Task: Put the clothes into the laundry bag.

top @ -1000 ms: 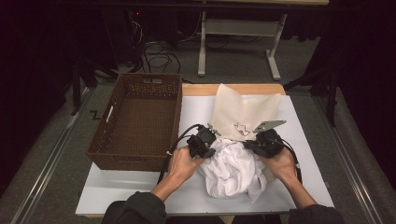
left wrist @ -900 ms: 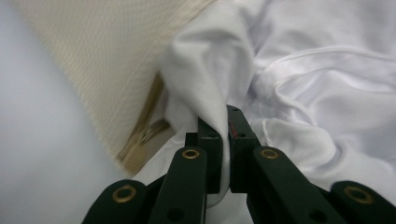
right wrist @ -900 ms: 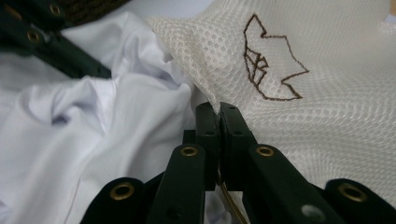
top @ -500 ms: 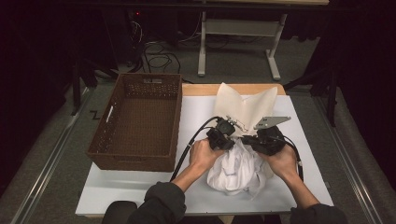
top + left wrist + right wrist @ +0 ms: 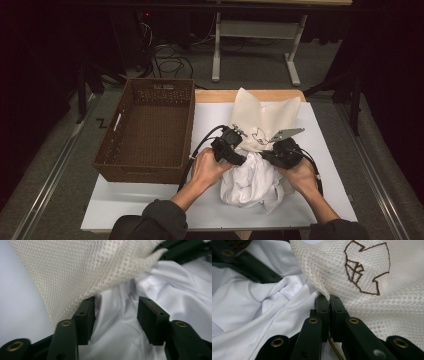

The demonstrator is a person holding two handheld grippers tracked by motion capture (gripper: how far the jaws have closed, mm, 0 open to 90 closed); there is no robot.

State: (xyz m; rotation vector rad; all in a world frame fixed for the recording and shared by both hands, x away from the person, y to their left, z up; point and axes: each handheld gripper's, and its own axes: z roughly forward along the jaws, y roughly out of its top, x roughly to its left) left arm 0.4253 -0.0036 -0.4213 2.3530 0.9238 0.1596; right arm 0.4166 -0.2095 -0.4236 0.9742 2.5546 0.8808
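On the desk [image 5: 150, 210] we have a brown wicker basket [image 5: 147, 127] at the left, nothing in it that we can see, and well to its right the work itself: a cream mesh laundry bag [image 5: 267, 112] lying flat toward the far edge, with a bunched white garment [image 5: 250, 182] at its near mouth.

We judge the job to be stuffing that garment into the bag, and it looks barely begun. Most of the white cloth lies heaped outside, just in front of the opening, so nearly all of it is left to push in.

Our right gripper [image 5: 272, 156] is clamped tight on the mesh edge at the bag's mouth, holding it up. Our left gripper [image 5: 239, 159] has just been opening; its jaws stand about half apart with a fold of white cloth between them, and the pads do not press on it.

As for writing, we read none. The bag carries only a brown stitched outline figure [image 5: 365, 268], angular, with no letters we can make out.
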